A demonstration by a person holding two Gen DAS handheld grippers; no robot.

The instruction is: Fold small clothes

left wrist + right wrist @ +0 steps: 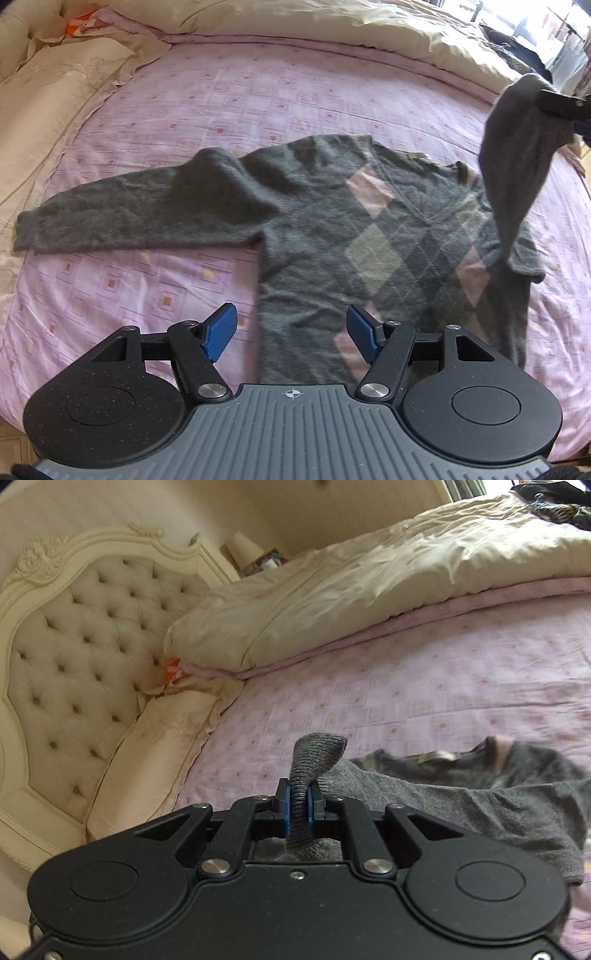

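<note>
A small grey argyle sweater with pink and light-grey diamonds lies face up on the pink bed sheet. Its left sleeve is spread flat to the left. My left gripper is open and empty, hovering over the sweater's lower hem. My right gripper is shut on the ribbed cuff of the right sleeve and holds it lifted above the bed. In the left wrist view that sleeve hangs from the right gripper at the upper right.
A cream duvet is bunched along the far side of the bed. A pillow lies against the tufted cream headboard. Dark clothes lie at the far right corner.
</note>
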